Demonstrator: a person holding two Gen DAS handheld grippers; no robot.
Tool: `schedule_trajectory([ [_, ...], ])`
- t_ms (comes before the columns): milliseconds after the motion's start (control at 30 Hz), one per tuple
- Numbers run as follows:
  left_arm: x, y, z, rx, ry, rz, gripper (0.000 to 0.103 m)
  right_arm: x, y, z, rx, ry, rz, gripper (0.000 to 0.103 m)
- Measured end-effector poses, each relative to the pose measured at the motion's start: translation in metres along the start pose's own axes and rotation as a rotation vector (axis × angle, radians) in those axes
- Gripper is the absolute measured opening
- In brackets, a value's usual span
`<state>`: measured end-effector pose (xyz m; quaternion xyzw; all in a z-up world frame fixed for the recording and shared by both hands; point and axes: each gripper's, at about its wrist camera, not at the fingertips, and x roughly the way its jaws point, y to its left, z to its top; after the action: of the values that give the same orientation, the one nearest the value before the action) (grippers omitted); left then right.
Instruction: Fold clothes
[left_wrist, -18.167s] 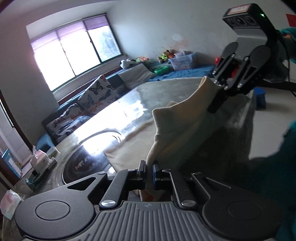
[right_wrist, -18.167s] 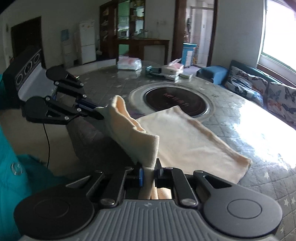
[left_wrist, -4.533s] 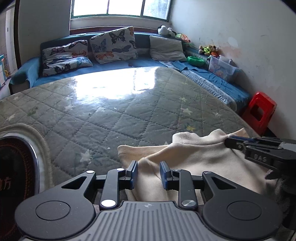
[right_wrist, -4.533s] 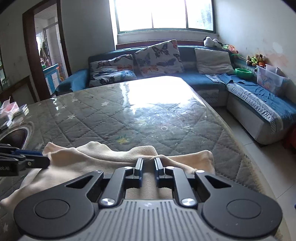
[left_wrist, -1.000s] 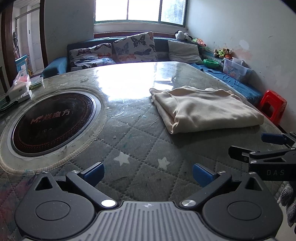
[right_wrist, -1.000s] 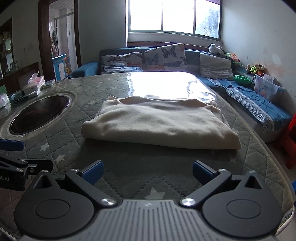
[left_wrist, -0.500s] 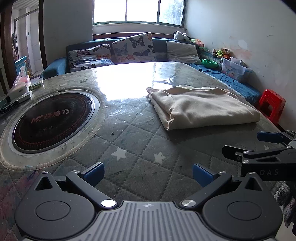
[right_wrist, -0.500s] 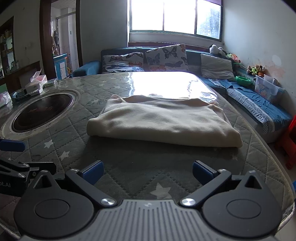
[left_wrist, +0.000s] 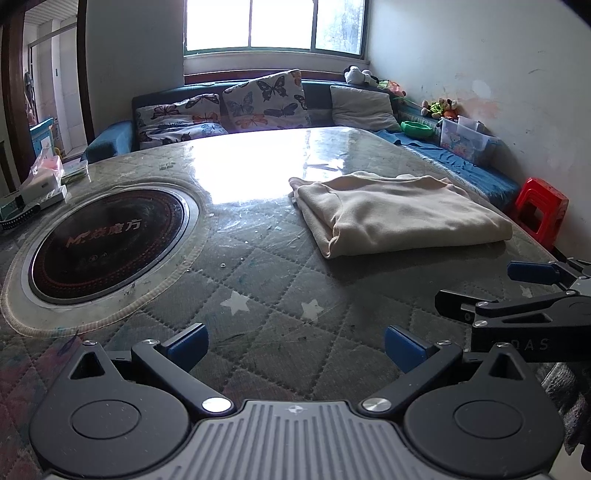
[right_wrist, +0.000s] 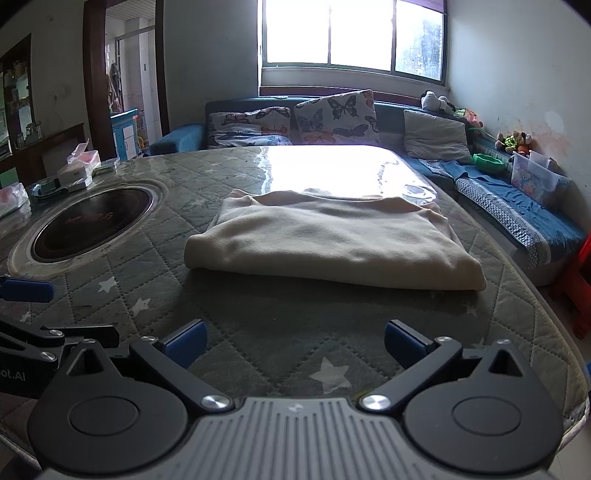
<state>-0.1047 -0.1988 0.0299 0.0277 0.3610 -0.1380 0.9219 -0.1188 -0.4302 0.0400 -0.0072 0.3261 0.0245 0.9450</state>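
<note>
Round hob inset (left_wrist: 107, 240): sits at the left of the table (left_wrist: 258, 295), set into the quilted star-print cover; nothing of the task lies on it.

Left gripper (left_wrist: 295, 345): wide apart and holding nothing, hovering over bare cover at the near edge, well short of the garment; its blue pads show at both sides with only table between them.

Cream garment (right_wrist: 328, 240): lies on the table right of the hob, toward the right edge, folded into a compact, layered rectangle. From the left wrist view (left_wrist: 399, 218) the stacked edges show at its near left corner, and the top face is smooth with slight ripples.

Right gripper (right_wrist: 293, 341): likewise spread and empty, facing the garment's long near edge but apart from it.

Progress: judging by the tidy stack and both tools being clear of it, the folding of this piece looks complete.

Left to do: no other clothing is visible on the table, so little or nothing appears to remain beyond possibly squaring the back edge, which bunches slightly.
</note>
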Motion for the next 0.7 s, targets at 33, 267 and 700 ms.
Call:
schedule_trajectory([
  [33, -0.0004, -0.0004, -0.0002, 0.001, 0.0, 0.0, 0.103, -0.0008, 0.0004, -0.0002, -0.001, -0.001, 0.001, 0.103],
  [267, -0.0041, -0.003, -0.0021, 0.005, -0.005, 0.0, 0.103, -0.0052, 0.0008, -0.0009, 0.004, -0.011, 0.002, 0.103],
  [700, -0.0088, -0.0065, -0.0039, 0.018, -0.02, 0.009, 0.103, -0.0097, 0.0036, -0.0019, 0.001, -0.018, 0.009, 0.103],
])
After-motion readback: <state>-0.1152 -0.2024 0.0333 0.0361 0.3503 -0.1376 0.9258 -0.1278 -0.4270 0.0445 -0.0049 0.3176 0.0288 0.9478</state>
